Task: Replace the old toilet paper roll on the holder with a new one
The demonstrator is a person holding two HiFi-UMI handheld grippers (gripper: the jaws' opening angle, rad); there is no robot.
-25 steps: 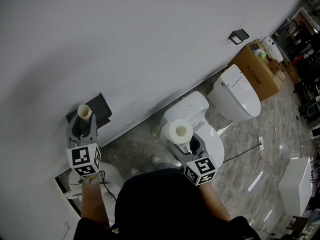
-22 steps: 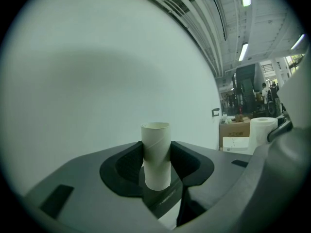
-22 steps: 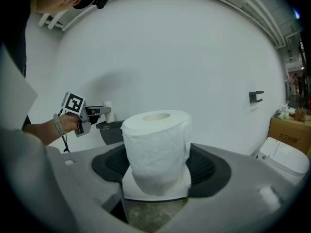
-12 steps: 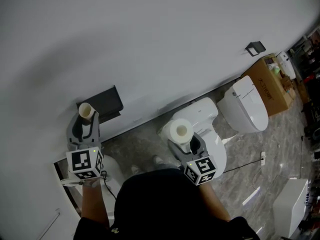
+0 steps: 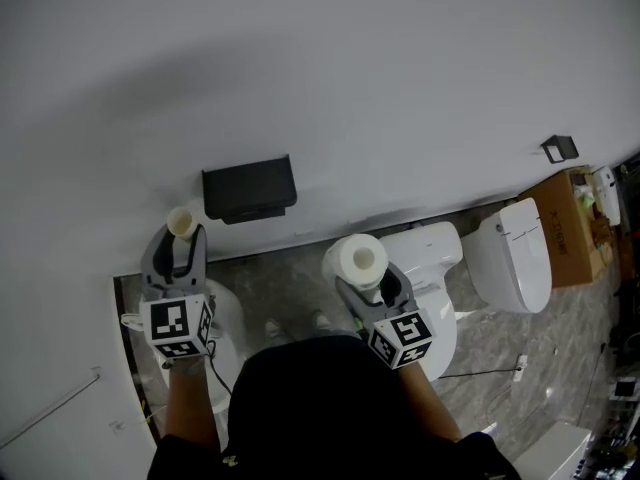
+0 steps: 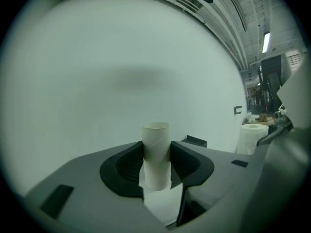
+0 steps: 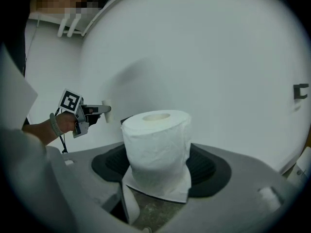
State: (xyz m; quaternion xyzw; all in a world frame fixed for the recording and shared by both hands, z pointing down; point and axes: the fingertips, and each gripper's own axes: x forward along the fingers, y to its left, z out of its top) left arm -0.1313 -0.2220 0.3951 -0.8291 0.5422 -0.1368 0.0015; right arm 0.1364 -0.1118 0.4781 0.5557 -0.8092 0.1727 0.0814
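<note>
An empty cardboard tube [image 5: 180, 220] stands upright in my left gripper [image 5: 180, 232], which is shut on it; in the left gripper view the tube [image 6: 156, 152] sits between the dark pads [image 6: 127, 163]. A full white toilet paper roll [image 5: 358, 259] is held upright by my right gripper [image 5: 362, 273], shut on its sides, and the roll [image 7: 156, 149] fills the middle of the right gripper view. The black holder [image 5: 249, 188] is on the white wall, just up and right of the tube and left of the full roll. Nothing hangs on it that I can see.
A white toilet [image 5: 432, 258] stands under my right gripper, and a second toilet [image 5: 522, 256] and a cardboard box [image 5: 577, 223] are further right. A small black fixture [image 5: 560, 148] is on the wall. A white fixture [image 5: 222, 353] and a rail [image 5: 48, 410] are at lower left.
The view and both grippers have swung left along the wall, so the holder and toilets have slid right in the head view. The holder now sits between the two grippers. Both grips are unchanged.
</note>
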